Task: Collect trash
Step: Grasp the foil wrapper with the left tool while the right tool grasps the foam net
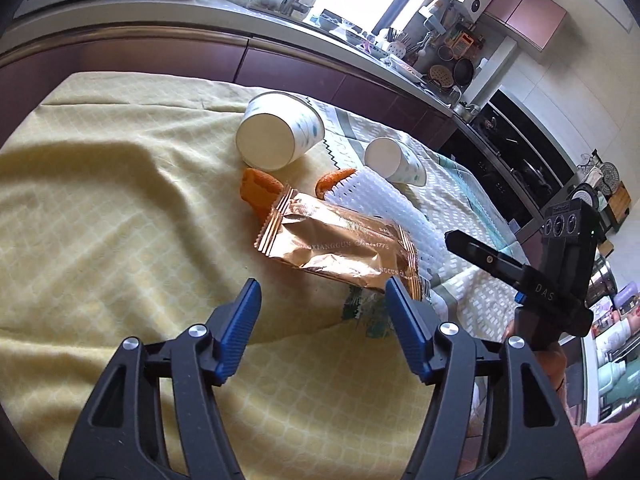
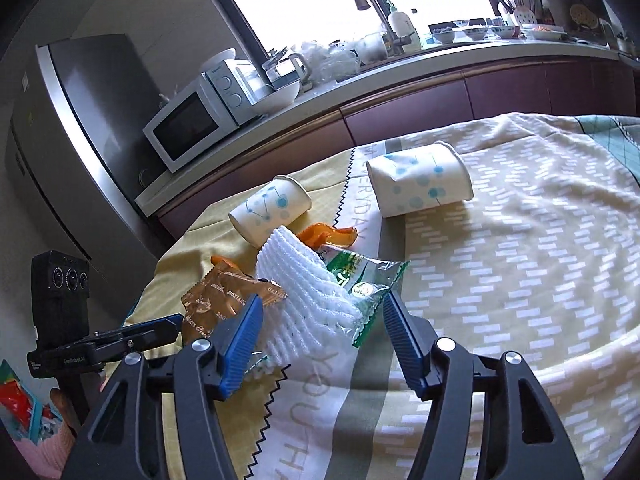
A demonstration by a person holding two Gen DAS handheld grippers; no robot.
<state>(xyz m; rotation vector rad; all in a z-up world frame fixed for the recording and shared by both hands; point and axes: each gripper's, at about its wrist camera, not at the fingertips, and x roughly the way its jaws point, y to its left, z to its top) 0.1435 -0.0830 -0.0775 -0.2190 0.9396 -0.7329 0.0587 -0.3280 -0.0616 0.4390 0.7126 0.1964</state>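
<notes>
Both claws are hanging wide and holding nothing right now. I'm hovering the left gripper (image 1: pixel 322 300) just short of the gold snack wrapper (image 1: pixel 336 246), its right pad nearly at the wrapper's near corner. The right gripper (image 2: pixel 320 316) is lining up on the white foam net (image 2: pixel 304 300), with the green wrapper (image 2: pixel 362 276) poking out beside its right finger.

All the trash is bunched in one pile mid-cloth on the tablecloth (image 1: pixel 100 200): gold wrapper nearest the left claw, foam net touching it, orange peel (image 1: pixel 260 190) tucked behind. I'm thinking the wrapper wants a pinch on the crimped end, since the puffy middle looks slippery and may slide out. The net looks squishy, so I'd be going in low and centered, trying not to snag the cloth.

Farther back, two paper cups are lying tipped over: the nearer cup (image 2: pixel 270 210) just behind the peel, the far cup (image 2: pixel 420 184) a bit apart.
</notes>
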